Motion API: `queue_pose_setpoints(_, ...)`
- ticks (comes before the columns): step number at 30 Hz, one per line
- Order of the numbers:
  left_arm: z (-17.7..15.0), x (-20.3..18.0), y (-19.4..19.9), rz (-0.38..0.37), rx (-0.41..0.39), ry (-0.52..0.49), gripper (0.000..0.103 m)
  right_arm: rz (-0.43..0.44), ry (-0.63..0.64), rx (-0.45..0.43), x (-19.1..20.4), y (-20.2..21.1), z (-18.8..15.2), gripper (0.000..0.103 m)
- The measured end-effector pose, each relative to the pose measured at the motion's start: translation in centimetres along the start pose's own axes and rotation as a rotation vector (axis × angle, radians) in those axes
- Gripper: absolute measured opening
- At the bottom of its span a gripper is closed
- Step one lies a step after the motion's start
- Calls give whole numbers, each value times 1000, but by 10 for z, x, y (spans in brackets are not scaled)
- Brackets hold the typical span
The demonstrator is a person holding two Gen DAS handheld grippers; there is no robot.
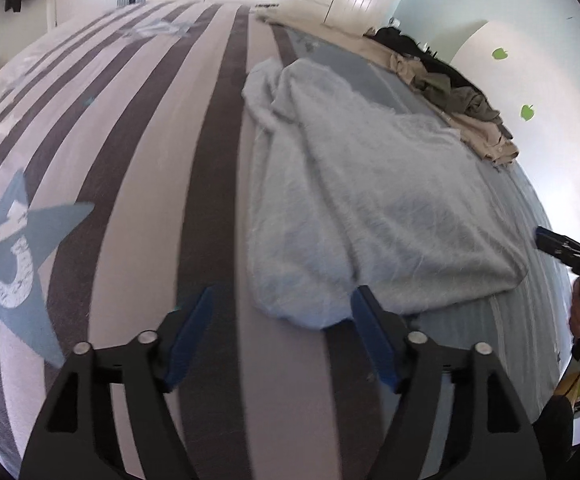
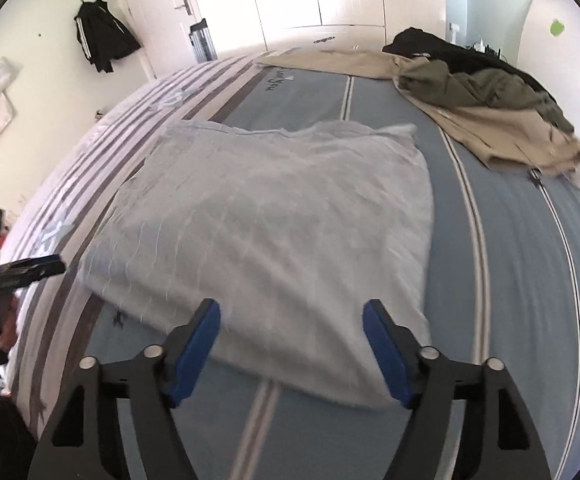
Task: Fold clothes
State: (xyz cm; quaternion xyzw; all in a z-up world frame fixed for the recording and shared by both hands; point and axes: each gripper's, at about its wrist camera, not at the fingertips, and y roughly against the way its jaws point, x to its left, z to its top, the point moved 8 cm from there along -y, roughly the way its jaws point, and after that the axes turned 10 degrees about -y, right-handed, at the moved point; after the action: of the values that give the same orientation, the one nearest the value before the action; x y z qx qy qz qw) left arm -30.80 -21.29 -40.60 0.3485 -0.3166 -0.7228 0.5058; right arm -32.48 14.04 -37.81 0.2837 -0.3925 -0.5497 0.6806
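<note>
Your right gripper (image 2: pixel 291 318) is hanging over the near edge of the pale blue fuzzy sweater (image 2: pixel 274 220), jaws spread wide with nothing pinched between the blue pads (image 2: pixel 198 354). The sweater's lying folded into a rough rectangle on the blue striped bedspread (image 2: pixel 509 280). Off to the far right there's a heap of beige, olive and black clothes (image 2: pixel 485 104). Your left gripper (image 2: pixel 30 270) pokes in at the left edge.

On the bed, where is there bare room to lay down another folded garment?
Bare blue sheet lies between the folded pale blue fuzzy sweater and the heap of beige and olive clothes. The grey-and-white striped cover left of the sweater is also free. The far right edge under the heap is crowded.
</note>
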Motion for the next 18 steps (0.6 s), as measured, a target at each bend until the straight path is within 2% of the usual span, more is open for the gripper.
queue_pose_setpoints(4, 27, 3, -6, -21, -27, 8, 81, -14, -32, 28, 24, -26, 15, 71)
queue_pose_setpoints(10, 69, 25, -43, -83, 7, 77, 82, 71, -118, 51, 44, -59, 45, 72)
queue_pose_setpoints(14, 85, 35, -63, -141, 24, 130, 82, 119, -124, 58, 62, -81, 61, 72)
queue_pose_setpoints(18, 94, 37, -81, -162, 32, 119, 82, 162, -114, 85, 75, -106, 64, 72)
